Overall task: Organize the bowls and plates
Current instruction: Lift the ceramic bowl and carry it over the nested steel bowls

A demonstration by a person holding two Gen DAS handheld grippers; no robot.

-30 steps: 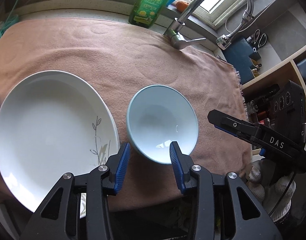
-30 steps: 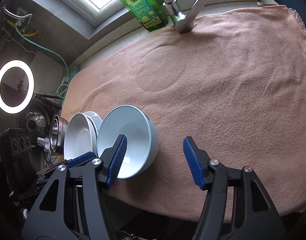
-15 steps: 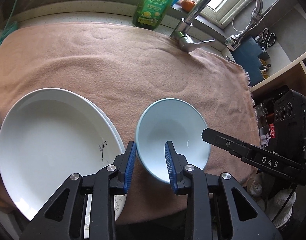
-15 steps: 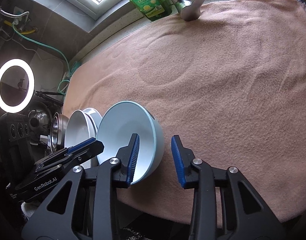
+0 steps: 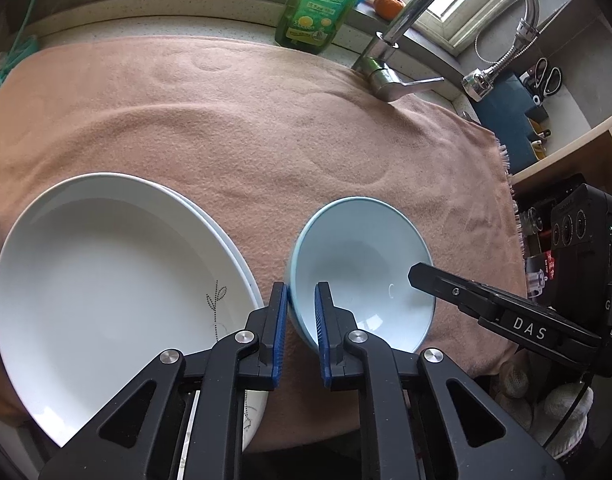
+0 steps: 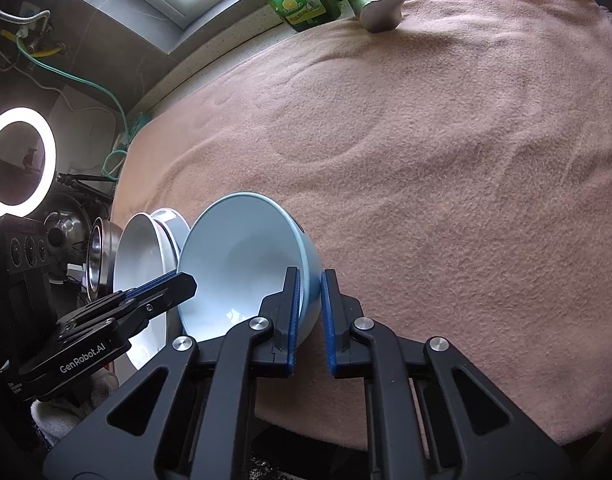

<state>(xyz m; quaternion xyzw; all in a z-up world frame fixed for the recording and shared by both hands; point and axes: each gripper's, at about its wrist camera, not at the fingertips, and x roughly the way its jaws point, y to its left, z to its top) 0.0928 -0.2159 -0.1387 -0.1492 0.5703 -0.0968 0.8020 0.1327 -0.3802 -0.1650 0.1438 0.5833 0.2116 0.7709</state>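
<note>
the left claw (image 5: 299,320) is closing on the near-left rim of a pale blue ceramic bowl (image 5: 366,256), its pads on either side of the wall. the right claw (image 6: 310,308) is pinched on the opposite rim. the bowl is empty and tilted on the pink towel-covered tabletop (image 5: 233,120). at nine o'clock lie stacked white plates (image 5: 105,280), empty; at twelve, a green soap bottle (image 5: 322,4) and a steel faucet (image 5: 390,76).

Home kitchen, faucet (image 5: 390,36), dish soap (image 5: 318,4) (sunflower label)
</note>
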